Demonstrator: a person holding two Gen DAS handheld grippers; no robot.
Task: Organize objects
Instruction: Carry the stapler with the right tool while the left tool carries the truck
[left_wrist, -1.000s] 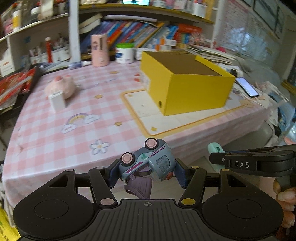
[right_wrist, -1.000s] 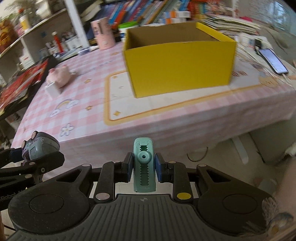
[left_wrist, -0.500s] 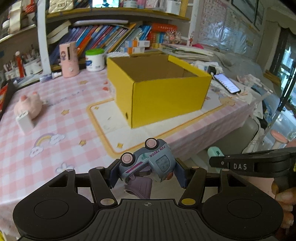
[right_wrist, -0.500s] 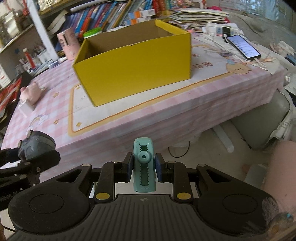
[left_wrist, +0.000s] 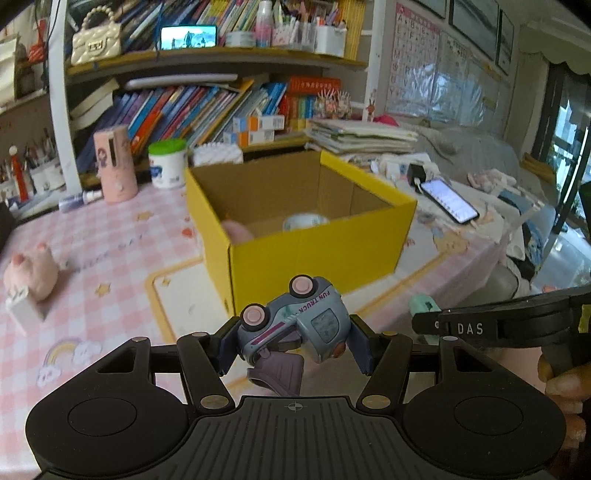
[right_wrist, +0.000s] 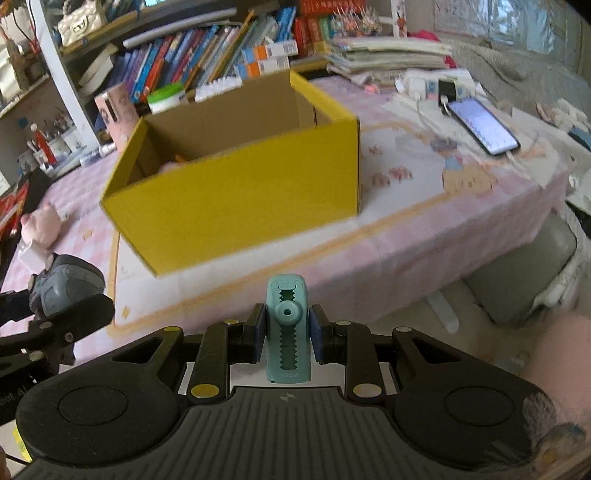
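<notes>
Left wrist view: left gripper (left_wrist: 293, 334) fingers clamped on a glossy grey-blue plastic toy truck (left_wrist: 295, 323), tipped on its side, pink wheels up, held in the air off the table's near edge. Ahead, an open yellow cardboard box (left_wrist: 314, 243), plain brown inside, sits on a cream mat near the table's near edge; a white roll (left_wrist: 304, 222) and something pink lie inside. Pink plush (left_wrist: 31, 271) at the left edge, phone (left_wrist: 448, 200) toward the right edge. Right gripper's black body (left_wrist: 509, 325) intrudes at right.

Right wrist view: right gripper (right_wrist: 286, 328) fingers pinch a mint-green toothed plastic clip (right_wrist: 287, 328), upright, off the near edge, level with the box front. Checked pink cloth covers the table (right_wrist: 424, 221). Truck visible far left.
</notes>
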